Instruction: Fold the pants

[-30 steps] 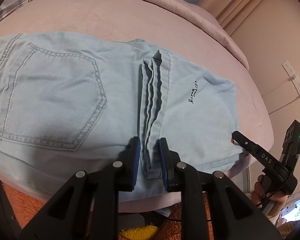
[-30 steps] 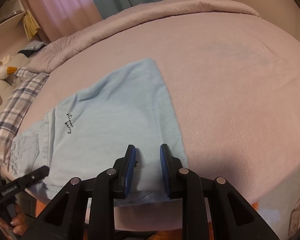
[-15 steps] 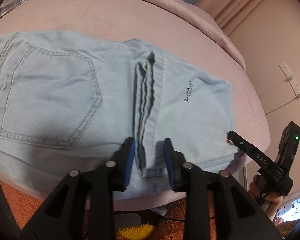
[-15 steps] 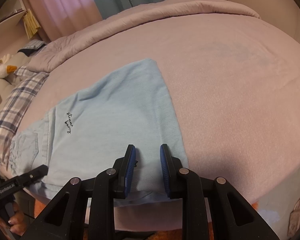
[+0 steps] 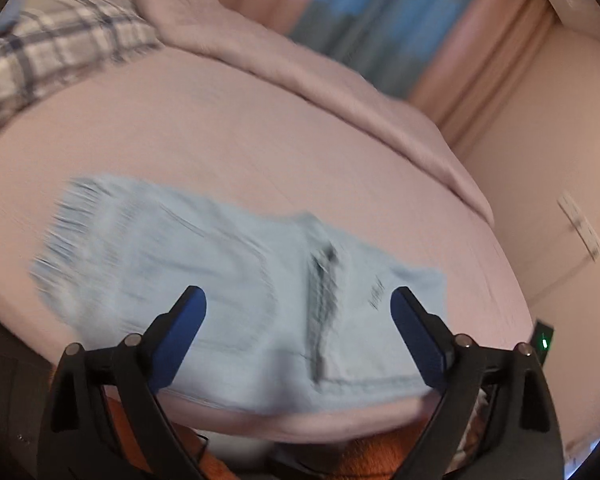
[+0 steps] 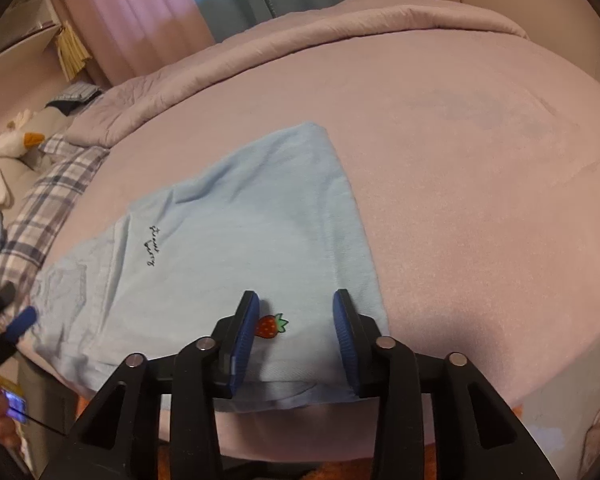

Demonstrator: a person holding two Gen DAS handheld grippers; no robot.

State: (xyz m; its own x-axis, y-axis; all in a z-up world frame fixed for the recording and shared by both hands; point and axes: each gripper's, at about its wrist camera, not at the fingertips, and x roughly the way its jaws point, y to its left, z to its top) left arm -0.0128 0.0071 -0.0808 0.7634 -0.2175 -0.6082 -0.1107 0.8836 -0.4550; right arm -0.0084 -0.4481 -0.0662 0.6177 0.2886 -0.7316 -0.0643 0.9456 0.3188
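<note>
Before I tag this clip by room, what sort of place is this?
Most likely a bedroom: the pale blue pants lie on a wide bed with a pink cover, a plaid pillow sits at its head, and curtains hang behind.

Home bedroom, shown by a wide bed (image 6: pixel 480 200) under a pink cover, a rolled duvet (image 6: pixel 300 36) along its far side, a plaid pillow (image 6: pixel 48 200) and a stuffed duck toy (image 6: pixel 8 152) far left, pink and blue curtains (image 6: pixel 172 4) behind.
</note>
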